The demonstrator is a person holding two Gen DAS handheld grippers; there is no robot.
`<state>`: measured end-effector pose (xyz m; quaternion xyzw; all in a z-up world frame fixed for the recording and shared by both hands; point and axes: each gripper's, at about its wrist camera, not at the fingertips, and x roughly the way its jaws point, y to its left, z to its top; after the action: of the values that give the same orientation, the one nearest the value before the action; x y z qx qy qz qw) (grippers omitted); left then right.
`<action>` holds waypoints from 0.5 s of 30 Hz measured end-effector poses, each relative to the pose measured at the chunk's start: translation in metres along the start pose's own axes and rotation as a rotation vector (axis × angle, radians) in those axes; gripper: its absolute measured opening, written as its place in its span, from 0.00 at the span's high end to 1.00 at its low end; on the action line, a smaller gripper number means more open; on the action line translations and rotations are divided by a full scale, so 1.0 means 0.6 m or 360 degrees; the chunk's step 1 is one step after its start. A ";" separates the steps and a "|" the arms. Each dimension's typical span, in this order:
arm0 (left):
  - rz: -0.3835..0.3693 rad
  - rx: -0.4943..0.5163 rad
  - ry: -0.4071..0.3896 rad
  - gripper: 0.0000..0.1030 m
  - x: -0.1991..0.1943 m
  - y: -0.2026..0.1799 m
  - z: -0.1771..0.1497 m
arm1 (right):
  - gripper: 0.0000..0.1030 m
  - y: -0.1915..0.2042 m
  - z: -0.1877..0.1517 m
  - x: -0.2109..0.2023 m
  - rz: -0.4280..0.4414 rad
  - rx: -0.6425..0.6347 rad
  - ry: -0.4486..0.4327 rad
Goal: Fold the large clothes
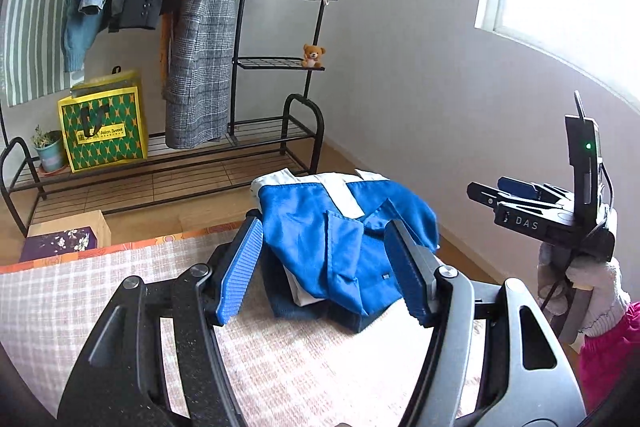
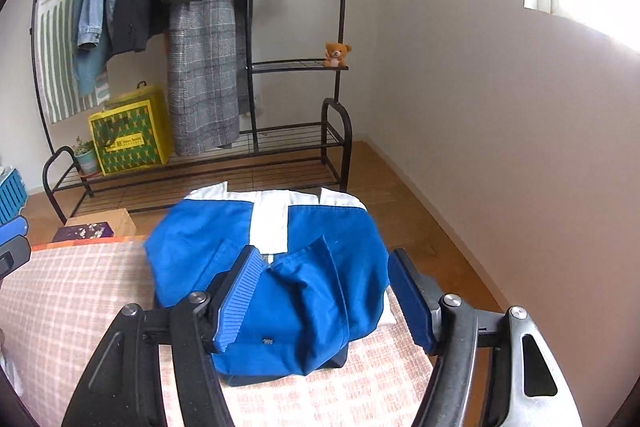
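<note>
Folded blue jacket (image 1: 344,239) sits on checked cloth (image 1: 120,291). Left gripper (image 1: 324,267) jaws apart, empty. Right gripper (image 1: 516,197) off to the side.

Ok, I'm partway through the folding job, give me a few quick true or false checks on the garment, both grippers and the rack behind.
1. The blue and white garment lies folded on the checked cloth. True.
2. The left gripper is clamped on the garment. False: its jaws stand open with nothing pinched between them.
3. The right gripper stands open. True.
4. A teddy bear sits on the floor. False: it sits on a shelf of the black wire rack.
5. A grey plaid coat hangs on the rack. True.
</note>
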<state>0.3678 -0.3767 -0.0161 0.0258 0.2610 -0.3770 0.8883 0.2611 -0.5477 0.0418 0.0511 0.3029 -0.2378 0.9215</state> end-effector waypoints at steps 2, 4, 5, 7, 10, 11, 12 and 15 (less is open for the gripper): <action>-0.0014 0.0026 -0.0016 0.36 -0.048 -0.010 -0.008 | 0.33 0.012 -0.014 -0.042 -0.0010 -0.0004 -0.0018; -0.0013 0.0061 -0.0039 0.36 -0.094 -0.020 -0.020 | 0.33 0.026 -0.029 -0.082 -0.0049 -0.0022 -0.0033; -0.0026 0.0068 -0.0047 0.36 -0.116 -0.024 -0.027 | 0.33 0.034 -0.037 -0.102 -0.0067 -0.0027 -0.0041; -0.0050 0.0072 -0.0059 0.36 -0.157 -0.028 -0.042 | 0.32 0.047 -0.056 -0.148 -0.0071 -0.0021 -0.0049; -0.0070 0.0091 -0.0075 0.36 -0.214 -0.033 -0.071 | 0.31 0.067 -0.079 -0.197 -0.0093 0.0019 -0.0059; -0.0067 0.0102 -0.0079 0.36 -0.230 -0.034 -0.079 | 0.30 0.074 -0.086 -0.212 -0.0096 0.0031 -0.0064; -0.0055 0.0114 -0.0083 0.36 -0.245 -0.035 -0.089 | 0.29 0.081 -0.093 -0.225 -0.0101 0.0042 -0.0069; -0.0044 0.0123 -0.0082 0.36 -0.280 -0.033 -0.116 | 0.26 0.106 -0.119 -0.263 -0.0128 0.0038 -0.0103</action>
<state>0.2258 -0.2636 0.0081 0.0469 0.2235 -0.3996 0.8878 0.1419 -0.4101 0.0727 0.0423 0.2717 -0.2798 0.9198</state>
